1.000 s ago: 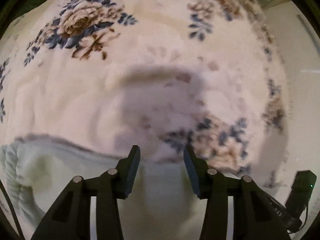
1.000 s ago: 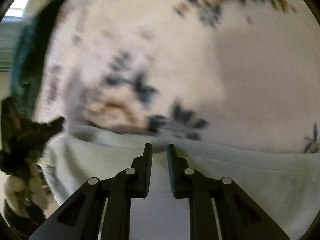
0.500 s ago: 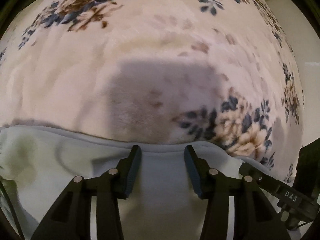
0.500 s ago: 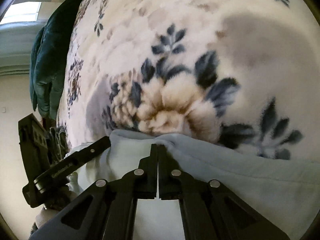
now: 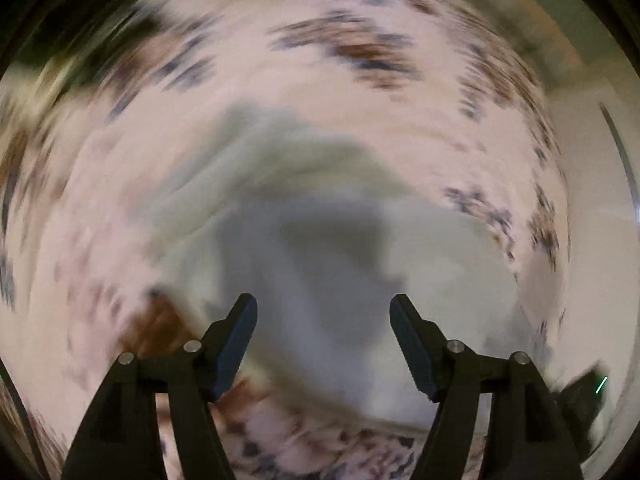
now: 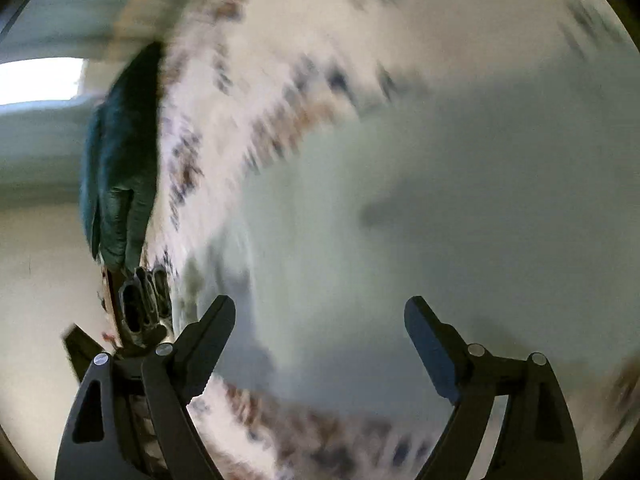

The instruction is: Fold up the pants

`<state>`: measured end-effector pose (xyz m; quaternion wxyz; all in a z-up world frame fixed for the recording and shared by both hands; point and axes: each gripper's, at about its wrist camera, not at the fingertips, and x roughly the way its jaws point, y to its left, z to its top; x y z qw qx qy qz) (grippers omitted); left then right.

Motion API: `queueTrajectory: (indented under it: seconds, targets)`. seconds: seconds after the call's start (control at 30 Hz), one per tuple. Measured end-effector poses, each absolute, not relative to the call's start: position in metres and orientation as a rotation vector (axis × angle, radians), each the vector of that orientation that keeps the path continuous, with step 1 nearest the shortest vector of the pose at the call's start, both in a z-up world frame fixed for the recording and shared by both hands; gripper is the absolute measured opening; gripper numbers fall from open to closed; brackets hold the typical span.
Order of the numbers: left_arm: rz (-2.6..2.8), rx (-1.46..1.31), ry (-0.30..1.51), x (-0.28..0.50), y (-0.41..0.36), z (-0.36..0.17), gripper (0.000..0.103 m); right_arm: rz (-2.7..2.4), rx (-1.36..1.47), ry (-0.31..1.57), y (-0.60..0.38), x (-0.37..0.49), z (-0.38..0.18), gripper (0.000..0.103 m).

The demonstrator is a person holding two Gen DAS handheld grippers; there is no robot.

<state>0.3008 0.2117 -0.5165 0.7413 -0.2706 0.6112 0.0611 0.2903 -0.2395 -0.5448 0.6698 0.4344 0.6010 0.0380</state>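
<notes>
Both views are blurred by motion. The pale mint pants (image 5: 320,216) lie bunched on the floral blanket (image 5: 120,184), below and ahead of my left gripper (image 5: 323,312). Its jaws are opening, with nothing between the pads. In the right wrist view the pants (image 6: 420,220) fill the middle and right. My right gripper (image 6: 320,316) hangs above them with its jaws opening wide, and no cloth is pinched.
A cream blanket (image 6: 248,60) with blue and brown flowers covers the bed. A dark teal cloth (image 6: 120,160) hangs over the bed's left edge in the right wrist view. Below it is the other gripper's black frame (image 6: 140,308). Pale floor (image 6: 36,280) lies beyond.
Both grippers let go of the pants' edge and opened. Both hands pulled back and rose, so the pants now lie whole below them instead of under the fingertips.
</notes>
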Motion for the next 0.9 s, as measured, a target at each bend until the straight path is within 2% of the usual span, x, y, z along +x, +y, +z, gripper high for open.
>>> queueTrajectory:
  seconds: [0.13, 0.2, 0.43, 0.5, 0.53, 0.57, 0.63, 0.77, 0.83, 0.87, 0.9]
  targets:
    - [0.205, -0.831, 1.355, 0.278, 0.26, -0.542, 0.067, 0.067, 1.076, 1.433, -0.194, 0.242, -0.577, 0.081]
    - [0.21, -0.854, 1.352, 0.281, 0.268, -0.552, 0.067, 0.042, 1.12, 1.448, -0.177, 0.231, -0.592, 0.076]
    - [0.141, -0.848, 1.388, 0.319, 0.273, -0.581, 0.064, -0.07, 1.16, 1.414, -0.157, 0.225, -0.611, 0.075]
    - [0.139, -0.807, 1.376, 0.323, 0.272, -0.58, 0.037, -0.088, 1.181, 1.407, -0.157, 0.221, -0.607, 0.075]
    - [0.136, -0.784, 1.372, 0.324, 0.272, -0.58, 0.033, -0.092, 1.189, 1.403, -0.157, 0.218, -0.604, 0.074]
    - [0.137, -0.764, 1.367, 0.321, 0.275, -0.579, 0.021, -0.101, 1.201, 1.4, -0.156, 0.213, -0.602, 0.074]
    - [0.141, -0.772, 1.348, 0.309, 0.284, -0.578, 0.017, -0.108, 1.21, 1.41, -0.153, 0.206, -0.601, 0.074]
    - [0.149, -0.828, 1.341, 0.29, 0.299, -0.583, 0.016, -0.125, 1.244, 1.412, -0.146, 0.194, -0.611, 0.074]
    - [0.143, -0.826, 1.344, 0.288, 0.3, -0.583, 0.016, -0.128, 1.302, 1.354, -0.147, 0.196, -0.619, 0.071]
    - [0.144, -0.822, 1.343, 0.288, 0.3, -0.582, 0.016, -0.149, 1.308, 1.332, -0.149, 0.197, -0.622, 0.061]
    - [0.137, -0.819, 1.346, 0.29, 0.299, -0.581, 0.016, -0.172, 1.317, 1.314, -0.152, 0.197, -0.624, 0.045]
